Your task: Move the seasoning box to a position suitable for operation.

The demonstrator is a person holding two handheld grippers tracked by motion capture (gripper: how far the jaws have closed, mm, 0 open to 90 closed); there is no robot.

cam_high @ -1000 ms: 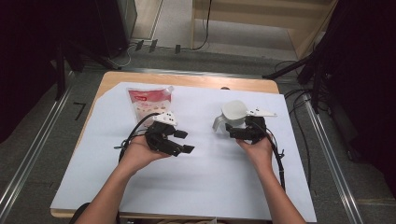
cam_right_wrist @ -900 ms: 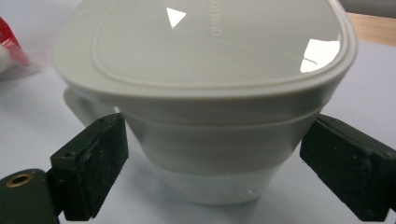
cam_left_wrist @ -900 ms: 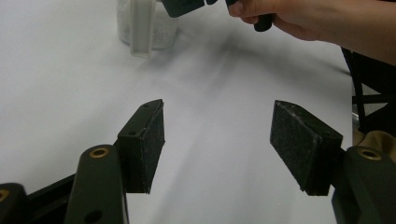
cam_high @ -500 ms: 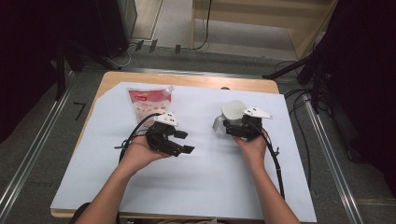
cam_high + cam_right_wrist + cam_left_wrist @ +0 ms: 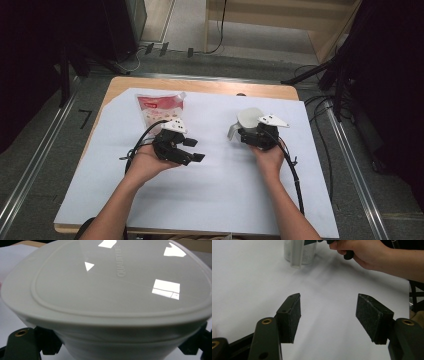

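A wooden-edged bench (image 5: 200, 86) carries a broad white paper sheet (image 5: 210, 185) that covers nearly all of its top, and everything in play lies on that sheet. At the far left of the sheet lies a flat red-and-white printed plastic pouch (image 5: 159, 107), just beyond the left gripper (image 5: 192, 150), whose jaws stand wide apart with nothing between them; in the left gripper view they frame bare paper, with the container farther off. To the right, near the sheet's far edge, sits the pale grey lidded plastic container (image 5: 246, 119), its smooth rounded lid (image 5: 110, 282) embossed with lettering and catching ceiling lights. The right gripper (image 5: 248, 134) has this container between its jaws: in the right gripper view the black jaws sit at either side of the tub's body below the lid rim, seemingly closed on it, though how firm the contact is cannot be judged. The step in hand looks like securing the container. The next move probably calls for holding it steady, or lifting it level, while the free left gripper comes across to the lid or turns to fetch the pouch.
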